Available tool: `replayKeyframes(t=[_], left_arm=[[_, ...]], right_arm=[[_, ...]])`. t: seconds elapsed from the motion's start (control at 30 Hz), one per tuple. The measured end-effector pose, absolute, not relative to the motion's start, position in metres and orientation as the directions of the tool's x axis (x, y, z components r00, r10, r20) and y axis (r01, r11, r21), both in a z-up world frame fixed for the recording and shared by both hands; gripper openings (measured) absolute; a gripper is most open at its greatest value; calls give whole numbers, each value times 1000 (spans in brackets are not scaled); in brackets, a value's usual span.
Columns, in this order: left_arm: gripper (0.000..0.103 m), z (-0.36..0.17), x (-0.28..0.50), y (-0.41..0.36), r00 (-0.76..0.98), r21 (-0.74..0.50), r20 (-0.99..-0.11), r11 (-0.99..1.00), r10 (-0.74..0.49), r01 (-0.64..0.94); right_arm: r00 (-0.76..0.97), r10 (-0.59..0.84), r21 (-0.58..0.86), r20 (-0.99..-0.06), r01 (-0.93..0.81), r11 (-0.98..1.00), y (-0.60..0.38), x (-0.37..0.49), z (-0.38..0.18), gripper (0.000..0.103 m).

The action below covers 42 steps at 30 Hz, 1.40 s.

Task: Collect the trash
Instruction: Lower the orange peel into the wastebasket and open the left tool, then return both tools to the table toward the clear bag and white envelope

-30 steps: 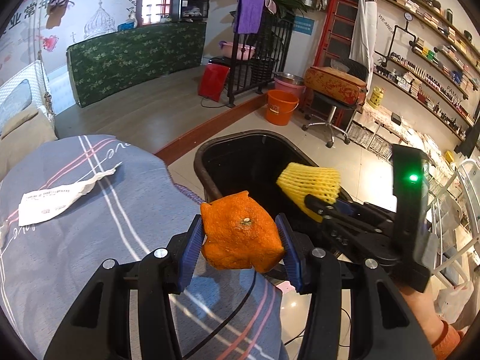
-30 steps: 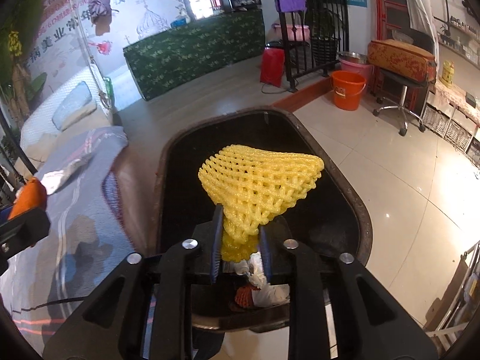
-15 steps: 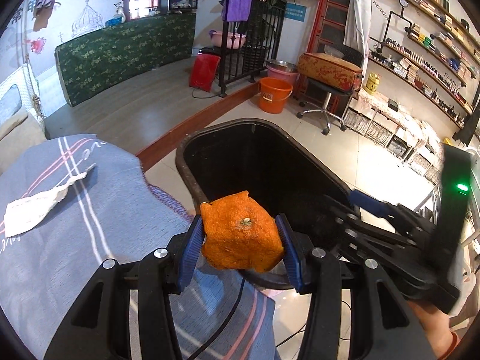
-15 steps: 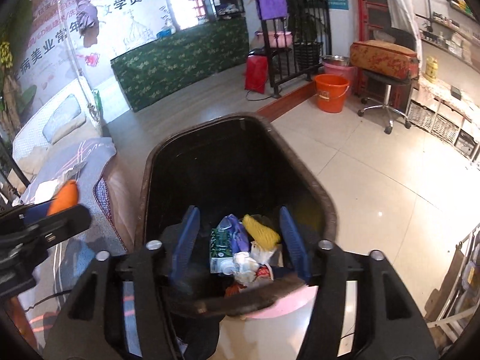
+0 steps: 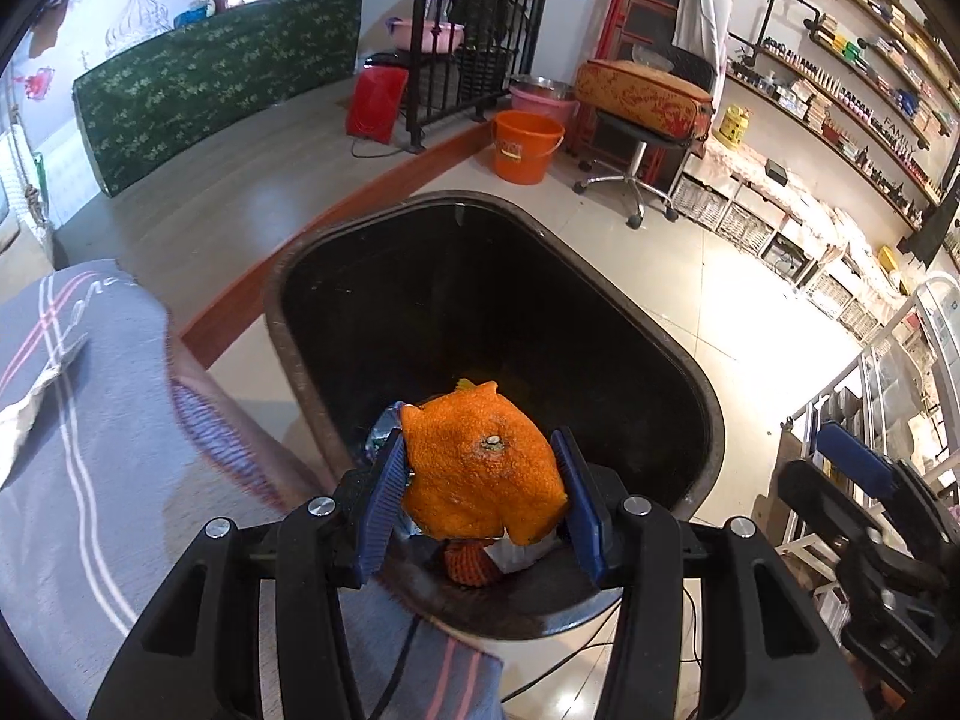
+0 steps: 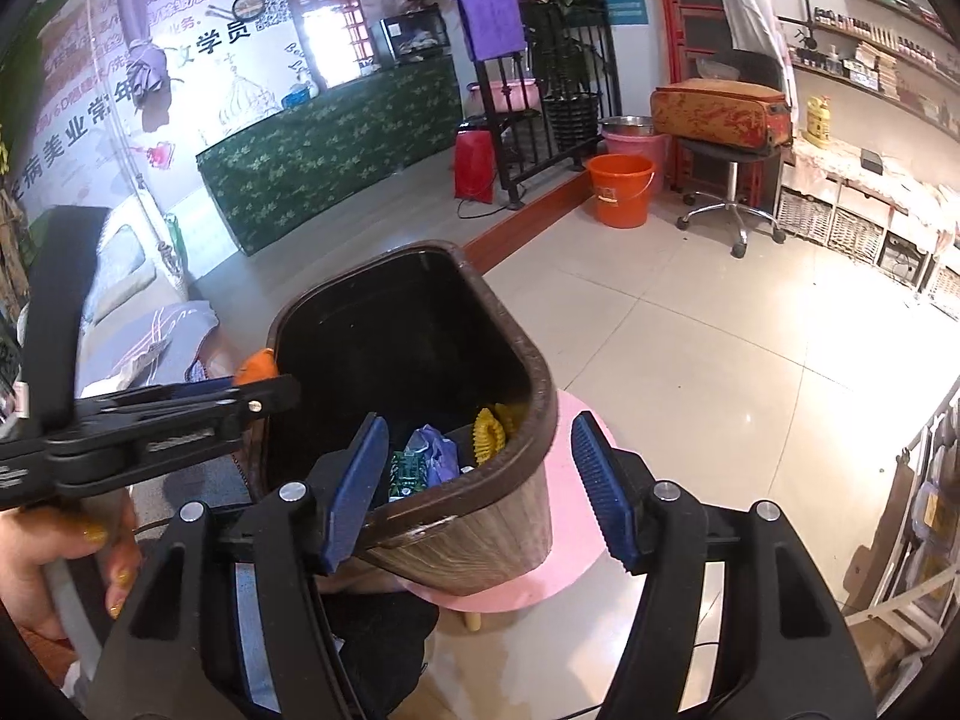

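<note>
Left gripper (image 5: 480, 501) is clamped on one orange peel (image 5: 480, 477), low center of frame, right over the one trash bin (image 5: 690, 354). Right gripper (image 6: 480, 492) hangs wide open, holding nothing, by the bin's near rim.

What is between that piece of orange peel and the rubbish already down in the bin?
Nothing but open air. In the left wrist view the left gripper grips the orange peel over the bin, directly above the rubbish at the bottom.
</note>
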<state>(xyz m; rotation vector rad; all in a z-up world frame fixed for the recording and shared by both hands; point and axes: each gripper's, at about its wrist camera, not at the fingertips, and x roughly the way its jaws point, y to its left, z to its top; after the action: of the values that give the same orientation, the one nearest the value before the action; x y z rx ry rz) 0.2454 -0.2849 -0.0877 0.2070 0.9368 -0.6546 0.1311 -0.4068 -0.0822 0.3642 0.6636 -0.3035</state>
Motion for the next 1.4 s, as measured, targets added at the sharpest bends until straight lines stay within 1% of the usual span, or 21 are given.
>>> replayKeyframes(t=[0.37, 0.57, 0.63, 0.7, 0.77, 0.9, 1.2, 1.4], left_arm=[[50, -99, 256, -303, 393, -74, -831, 780, -392, 622], [58, -98, 259, -306, 387, -82, -833, 780, -395, 620], [66, -97, 258, -307, 394, -79, -828, 780, -398, 621], [70, -95, 257, -309, 401, -78, -823, 779, -403, 622], [71, -93, 256, -308, 403, -80, -820, 778, -407, 623], [76, -88, 254, -304, 414, -78, -811, 777, -414, 624], [81, -73, 251, -267, 461, -86, -783, 807, -418, 585], [81, -61, 248, -228, 508, -79, -762, 835, -403, 545]], right_arm=[[744, -175, 241, -644, 416, 877, -419, 119, -82, 64], [740, -182, 249, -647, 431, 867, -423, 116, -82, 64], [740, -184, 246, -647, 432, 868, -423, 116, -82, 64], [741, -188, 245, -645, 433, 867, -422, 115, -81, 64], [742, -190, 247, -643, 435, 866, -422, 115, -80, 64], [743, -187, 251, -643, 435, 865, -420, 114, -81, 71], [744, -148, 241, -651, 387, 890, -404, 131, -77, 76], [759, -82, 234, -646, 299, 925, -379, 154, -70, 76]])
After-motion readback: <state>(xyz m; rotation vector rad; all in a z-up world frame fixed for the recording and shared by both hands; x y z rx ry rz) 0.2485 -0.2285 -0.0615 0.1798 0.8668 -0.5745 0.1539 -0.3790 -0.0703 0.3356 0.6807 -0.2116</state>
